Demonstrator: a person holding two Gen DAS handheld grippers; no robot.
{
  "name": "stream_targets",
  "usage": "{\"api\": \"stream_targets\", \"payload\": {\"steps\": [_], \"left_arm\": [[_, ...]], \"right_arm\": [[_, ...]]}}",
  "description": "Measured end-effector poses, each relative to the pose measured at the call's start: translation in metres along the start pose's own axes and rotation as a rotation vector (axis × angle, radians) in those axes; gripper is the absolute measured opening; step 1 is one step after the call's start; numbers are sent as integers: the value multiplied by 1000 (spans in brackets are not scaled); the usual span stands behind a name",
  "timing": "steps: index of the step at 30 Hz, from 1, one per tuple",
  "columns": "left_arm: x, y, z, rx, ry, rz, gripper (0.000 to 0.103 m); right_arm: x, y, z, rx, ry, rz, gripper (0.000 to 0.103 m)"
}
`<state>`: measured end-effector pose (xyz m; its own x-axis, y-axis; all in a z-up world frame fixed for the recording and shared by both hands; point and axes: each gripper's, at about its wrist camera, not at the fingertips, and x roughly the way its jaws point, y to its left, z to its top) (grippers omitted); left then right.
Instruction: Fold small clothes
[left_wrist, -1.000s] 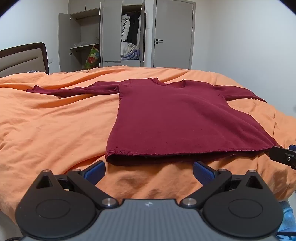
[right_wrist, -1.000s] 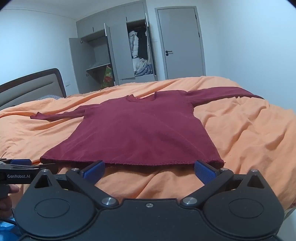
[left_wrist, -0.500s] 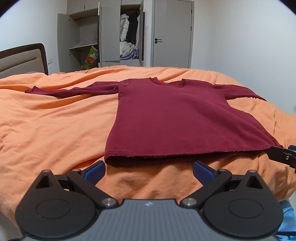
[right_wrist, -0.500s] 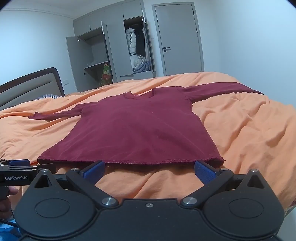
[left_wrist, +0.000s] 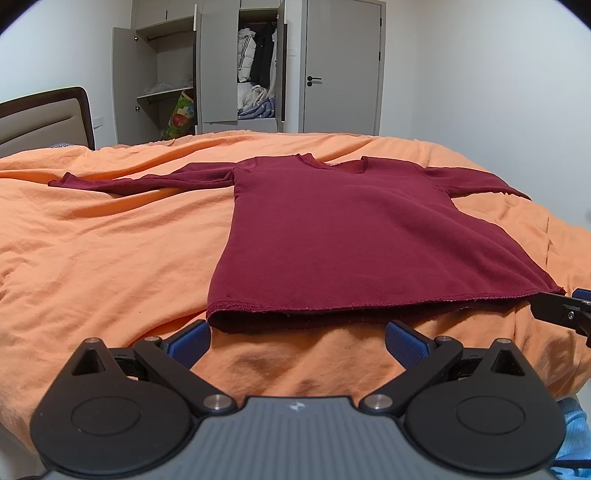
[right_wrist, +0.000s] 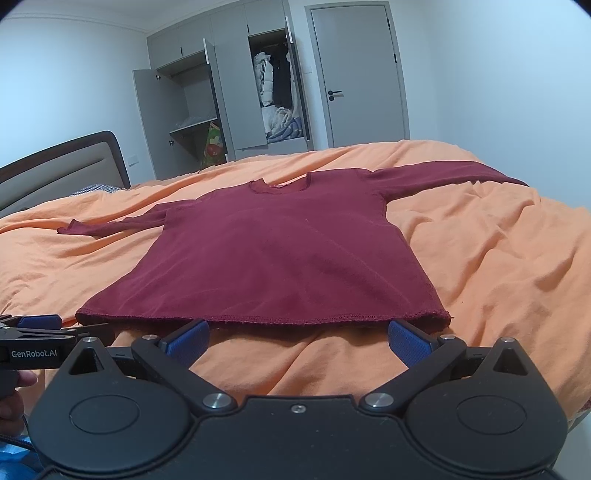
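Bed (left_wrist: 92, 266) under rumpled orange duvet, maroon long-sleeved shirt (left_wrist: 343, 236) spread flat, sleeves out

Maroon long-sleeved shirt (left_wrist: 332, 236) lies flat, sleeves spread, on orange bedding (left_wrist: 92, 258).

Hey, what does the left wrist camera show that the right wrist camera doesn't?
Only the left wrist view shows the right gripper edging in by the shirt's hem corner. Only the right wrist view shows the left gripper, a hand holding it, and a patterned pillow. Both show the dark red shirt spread flat on the orange bedcover, the open wardrobe and the door.
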<state>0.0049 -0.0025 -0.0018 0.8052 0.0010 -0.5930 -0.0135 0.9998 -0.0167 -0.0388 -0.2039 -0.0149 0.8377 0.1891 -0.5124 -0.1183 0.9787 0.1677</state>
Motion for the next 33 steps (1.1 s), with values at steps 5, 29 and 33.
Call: {"api": "stream_targets", "payload": {"steps": [5, 29, 33], "left_arm": [[1, 0, 0, 1, 1, 0, 103], [5, 1, 0, -2, 10, -1, 103], [7, 1, 0, -5, 14, -1, 103]], "right_arm": [[1, 0, 0, 0, 6, -2, 103], [6, 1, 2, -2, 21, -3, 103], [6, 1, 2, -2, 22, -4, 103]]}}
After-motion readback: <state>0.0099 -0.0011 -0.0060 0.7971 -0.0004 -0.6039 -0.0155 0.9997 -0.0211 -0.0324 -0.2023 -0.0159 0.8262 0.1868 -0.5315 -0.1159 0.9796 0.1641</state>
